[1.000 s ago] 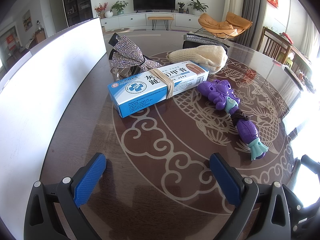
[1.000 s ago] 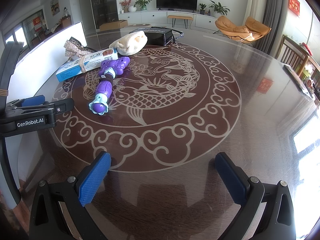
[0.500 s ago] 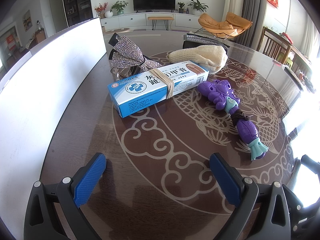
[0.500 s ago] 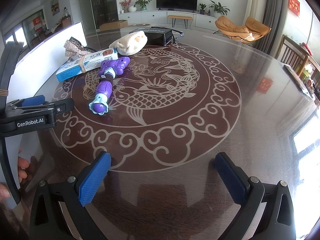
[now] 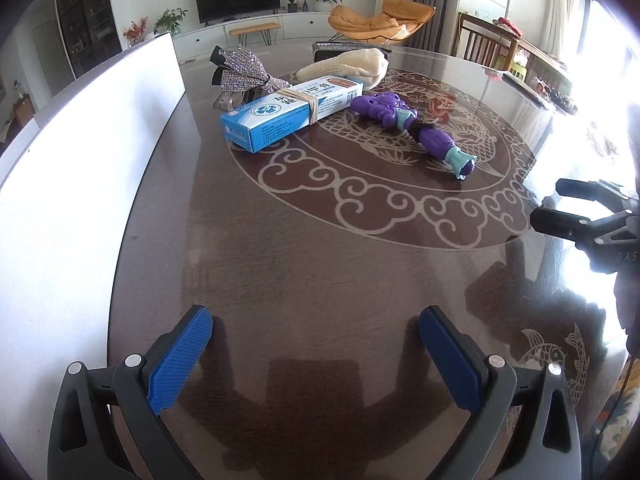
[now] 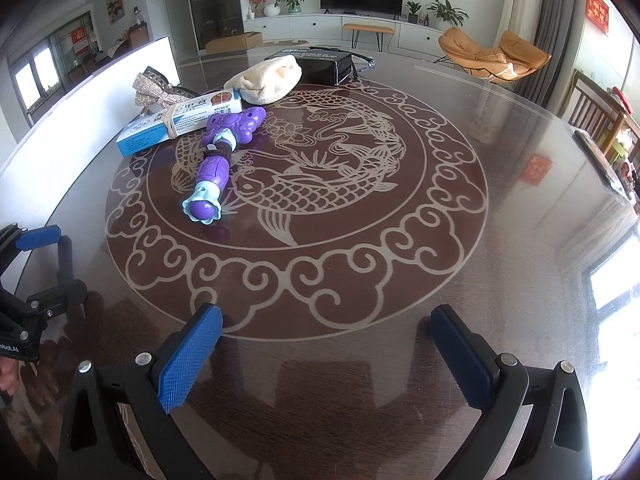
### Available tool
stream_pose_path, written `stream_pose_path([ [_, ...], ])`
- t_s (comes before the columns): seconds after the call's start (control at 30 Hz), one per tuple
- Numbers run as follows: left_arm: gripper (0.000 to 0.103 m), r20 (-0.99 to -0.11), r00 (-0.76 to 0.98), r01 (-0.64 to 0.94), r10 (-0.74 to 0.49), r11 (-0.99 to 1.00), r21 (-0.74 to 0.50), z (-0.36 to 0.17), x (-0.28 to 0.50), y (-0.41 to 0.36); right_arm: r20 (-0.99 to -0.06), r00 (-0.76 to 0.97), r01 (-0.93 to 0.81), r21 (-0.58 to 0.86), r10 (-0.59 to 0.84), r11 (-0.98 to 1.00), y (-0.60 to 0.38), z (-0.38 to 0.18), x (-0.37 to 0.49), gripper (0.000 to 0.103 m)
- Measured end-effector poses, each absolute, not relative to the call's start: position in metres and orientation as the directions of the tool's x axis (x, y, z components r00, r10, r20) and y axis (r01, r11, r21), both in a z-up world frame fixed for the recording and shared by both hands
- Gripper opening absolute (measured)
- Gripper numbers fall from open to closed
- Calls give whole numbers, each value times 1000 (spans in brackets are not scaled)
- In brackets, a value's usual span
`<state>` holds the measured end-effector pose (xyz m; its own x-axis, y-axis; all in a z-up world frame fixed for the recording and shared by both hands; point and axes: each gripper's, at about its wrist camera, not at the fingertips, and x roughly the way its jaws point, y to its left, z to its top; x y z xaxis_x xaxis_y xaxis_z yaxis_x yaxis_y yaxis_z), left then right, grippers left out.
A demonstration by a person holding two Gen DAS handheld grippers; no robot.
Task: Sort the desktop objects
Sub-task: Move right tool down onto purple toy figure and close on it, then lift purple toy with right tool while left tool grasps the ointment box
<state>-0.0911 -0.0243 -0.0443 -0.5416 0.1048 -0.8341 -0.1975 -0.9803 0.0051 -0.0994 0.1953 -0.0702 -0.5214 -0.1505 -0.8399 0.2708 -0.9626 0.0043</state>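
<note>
A blue and white medicine box (image 5: pixel 292 114) with a rubber band lies at the far left of the round table; it also shows in the right wrist view (image 6: pixel 180 122). A purple toy (image 5: pixel 416 130) (image 6: pixel 222 160) lies to its right. A cream knitted hat (image 5: pixel 348 68) (image 6: pixel 266 80) and a sparkly bow (image 5: pixel 240 70) (image 6: pixel 154 94) lie behind the box. My left gripper (image 5: pixel 316 344) is open and empty, well short of the box. My right gripper (image 6: pixel 326 344) is open and empty over the near table.
A white board (image 5: pixel 80 184) stands along the table's left edge. A black box (image 6: pixel 324 62) lies at the far side behind the hat. The dark glass table (image 6: pixel 460 288) has a fish pattern. Chairs stand at the right.
My left gripper has pulled back and swung, so the objects look farther away. My right gripper has moved closer to the toy. Both stay open.
</note>
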Motion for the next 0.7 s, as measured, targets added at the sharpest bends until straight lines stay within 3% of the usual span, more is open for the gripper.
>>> stream_pose_path([
  [0.23, 103, -826, -555, -177, 97, -984, 3, -43, -92, -23, -822, -498, 330, 115, -276, -937, 174, -25, -127, 101],
  [0.33, 103, -823, -559, -174, 97, -985, 2, -43, -90, -24, -862, -439, 356, 94, -255, -930, 138, -23, -161, 84],
  [0.4, 103, -823, -560, -173, 97, -985, 1, -43, -90, -24, -896, -383, 374, 70, -223, -925, 115, -34, -180, 57],
  [0.57, 103, -822, -561, -172, 96, -985, 3, -43, -91, -24, -919, -368, 383, -11, -142, -924, 84, -56, -199, 49],
  [0.67, 103, -822, -561, -172, 95, -985, 3, -43, -91, -24, -907, -389, 403, -10, -161, -915, 81, -58, -196, 22],
  [0.7, 103, -822, -561, -172, 95, -985, 3, -43, -91, -24, -905, -389, 407, 0, -173, -914, 83, -58, -193, 22],
])
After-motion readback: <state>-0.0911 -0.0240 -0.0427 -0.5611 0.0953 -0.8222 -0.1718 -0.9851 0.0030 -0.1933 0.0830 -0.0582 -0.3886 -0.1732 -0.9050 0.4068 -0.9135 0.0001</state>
